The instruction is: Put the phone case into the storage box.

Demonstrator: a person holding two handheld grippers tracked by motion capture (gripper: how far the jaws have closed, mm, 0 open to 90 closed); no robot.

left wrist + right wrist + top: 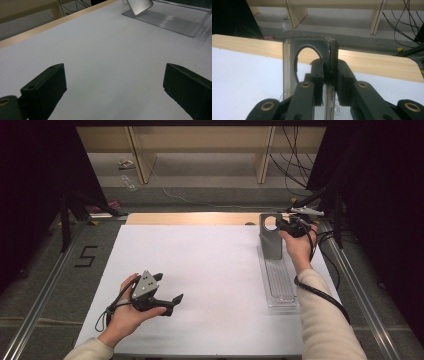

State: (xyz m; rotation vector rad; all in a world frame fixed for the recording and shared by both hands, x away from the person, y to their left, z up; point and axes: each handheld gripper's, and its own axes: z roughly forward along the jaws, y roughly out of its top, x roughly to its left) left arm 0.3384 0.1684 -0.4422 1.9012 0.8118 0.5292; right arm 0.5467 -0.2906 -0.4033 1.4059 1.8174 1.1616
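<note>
**High view: right gripper pinches the upright panel at the tray's far end**

High view first: on the white table (200, 270) a clear plastic tray (280, 285) lies at about three o'clock, running lengthwise from near to far. At its far end, toward one o'clock, a grey panel with a round hole (270, 237) stands upright. The right gripper (290, 226) is at that panel's top corner. In the right gripper view the two black jaws are pressed against either face of the panel's edge (329, 53), beside the round hole, so the panel is pinched thinly between them.

The left gripper (167, 297) rests over the table at about seven o'clock, well apart from the tray. In the left gripper view its jaws stand spread wide over bare white surface, holding nothing, with the tray (172, 22) far off at one o'clock.

The step in hand looks like a grasp just made on the panel, either to swing it or to lift it off the tray. The next move probably calls for a firm, steady pinch and a slow pull, since the grip sits on a thin edge and could slip. The free left gripper may need to come across to steady the tray.
</note>
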